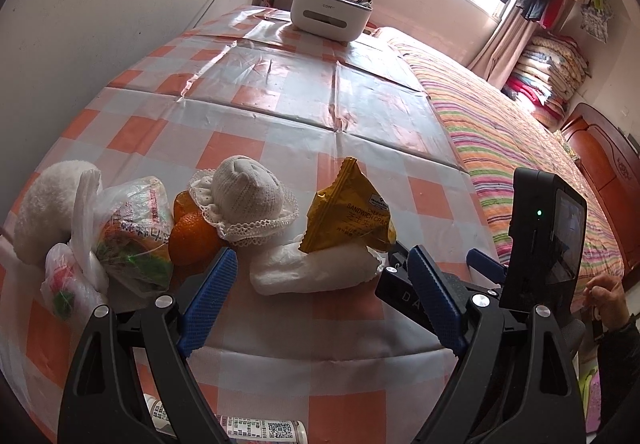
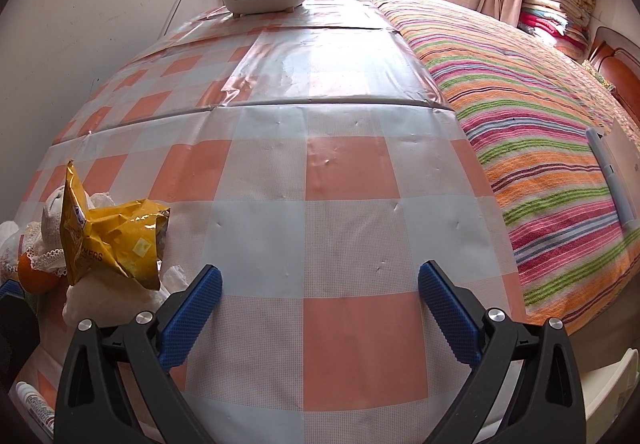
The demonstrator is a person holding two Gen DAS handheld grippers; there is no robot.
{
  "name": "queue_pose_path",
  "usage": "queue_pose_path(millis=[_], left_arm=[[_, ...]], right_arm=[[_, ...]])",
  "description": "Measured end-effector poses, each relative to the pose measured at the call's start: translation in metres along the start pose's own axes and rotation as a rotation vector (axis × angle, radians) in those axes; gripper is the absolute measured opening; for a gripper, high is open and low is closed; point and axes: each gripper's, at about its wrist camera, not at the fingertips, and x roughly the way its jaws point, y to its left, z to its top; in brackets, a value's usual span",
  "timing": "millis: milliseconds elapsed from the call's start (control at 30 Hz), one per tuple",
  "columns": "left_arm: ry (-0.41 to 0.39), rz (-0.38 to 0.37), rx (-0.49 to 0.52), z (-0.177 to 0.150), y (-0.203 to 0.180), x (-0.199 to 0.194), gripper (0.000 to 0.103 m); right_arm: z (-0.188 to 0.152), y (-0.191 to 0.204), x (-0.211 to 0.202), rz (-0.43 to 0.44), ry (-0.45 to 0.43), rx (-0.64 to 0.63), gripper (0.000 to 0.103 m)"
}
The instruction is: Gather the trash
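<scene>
On the checked table (image 1: 280,91), left to right: a white plush (image 1: 44,203), plastic bags (image 1: 120,232), oranges (image 1: 192,240), a knitted cap (image 1: 248,195), then the trash — a yellow cracker wrapper (image 1: 352,211) lying on crumpled white paper (image 1: 312,272). The left gripper (image 1: 324,280) hangs over the paper, jaws wide, holding nothing. The right gripper (image 2: 320,292) is just right of the wrapper (image 2: 116,244) — jaws wide over bare cloth. A striped bed (image 2: 540,163) lies beyond.
</scene>
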Motion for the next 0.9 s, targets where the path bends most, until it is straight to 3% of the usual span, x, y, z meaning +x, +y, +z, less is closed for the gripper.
queue_pose_path(millis=[367, 667, 900], left_arm=[[0.074, 0.038, -0.045, 0.004, -0.008, 0.028, 0.086], [0.066, 0.097, -0.042, 0.003, 0.000, 0.026, 0.086], [0.060, 0.099, -0.034, 0.001, -0.002, 0.026, 0.086]], right_arm=[[0.001, 0.001, 0.000, 0.002, 0.000, 0.001, 0.096], [0.001, 0.001, 0.000, 0.002, 0.000, 0.001, 0.096], [0.001, 0.002, 0.000, 0.002, 0.000, 0.001, 0.096]])
